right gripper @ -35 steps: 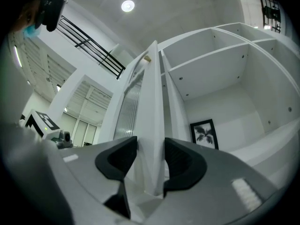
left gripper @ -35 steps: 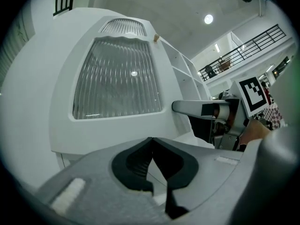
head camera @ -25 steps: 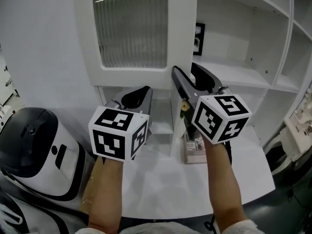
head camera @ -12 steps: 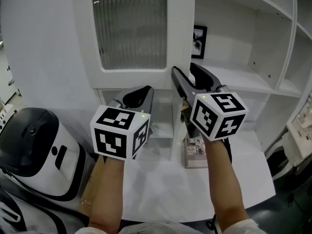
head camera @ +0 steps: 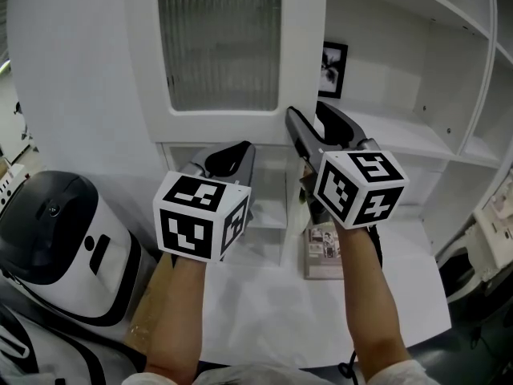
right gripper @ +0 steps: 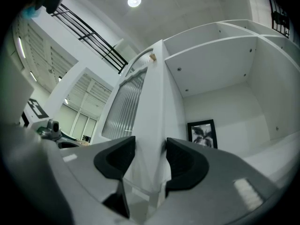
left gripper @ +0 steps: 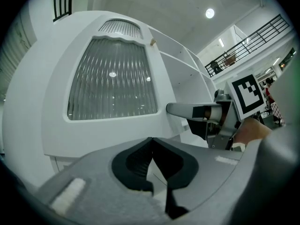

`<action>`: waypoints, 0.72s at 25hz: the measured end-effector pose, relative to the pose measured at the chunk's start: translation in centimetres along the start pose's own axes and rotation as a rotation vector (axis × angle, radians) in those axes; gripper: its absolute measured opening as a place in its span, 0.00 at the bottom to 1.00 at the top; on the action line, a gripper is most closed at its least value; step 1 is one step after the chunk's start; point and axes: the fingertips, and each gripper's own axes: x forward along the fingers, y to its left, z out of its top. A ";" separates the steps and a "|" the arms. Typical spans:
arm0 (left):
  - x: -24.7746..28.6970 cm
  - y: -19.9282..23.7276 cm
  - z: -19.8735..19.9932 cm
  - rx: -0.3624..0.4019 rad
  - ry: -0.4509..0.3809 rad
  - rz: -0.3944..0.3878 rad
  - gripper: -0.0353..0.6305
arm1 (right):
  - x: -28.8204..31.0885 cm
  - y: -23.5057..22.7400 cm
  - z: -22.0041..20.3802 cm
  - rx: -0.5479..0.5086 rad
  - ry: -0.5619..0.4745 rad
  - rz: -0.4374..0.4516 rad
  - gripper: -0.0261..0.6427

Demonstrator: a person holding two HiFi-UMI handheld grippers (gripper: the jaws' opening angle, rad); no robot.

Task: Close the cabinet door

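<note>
Head view is showing both arms reaching forward, side by side. The right gripper [head camera: 311, 117] is pinching the cabinet door [head camera: 300, 46] by its free edge. The left gripper [head camera: 234, 151] is pointing below the door's glass, jaws together, holding nothing. Shelves [head camera: 401, 131] are standing uncovered just right of that edge.

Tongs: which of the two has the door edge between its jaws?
The right tongs, clamped on the door edge; the left tongs are shut on nothing.
</note>
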 end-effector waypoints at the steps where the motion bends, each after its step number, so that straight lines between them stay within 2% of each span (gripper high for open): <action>1: 0.0 0.0 0.0 -0.001 0.000 0.002 0.05 | 0.0 0.0 0.0 0.001 0.000 0.002 0.36; 7: -0.2 -0.1 0.3 -0.004 -0.004 0.004 0.05 | -0.1 0.1 0.1 -0.015 -0.007 -0.011 0.35; 13: -1.6 0.3 -0.3 -0.011 0.005 0.001 0.05 | -0.8 0.6 0.1 -0.068 0.003 -0.072 0.33; 18: -3.2 0.6 -0.5 -0.019 0.000 -0.014 0.05 | -1.8 1.3 -0.1 -0.058 0.019 -0.118 0.33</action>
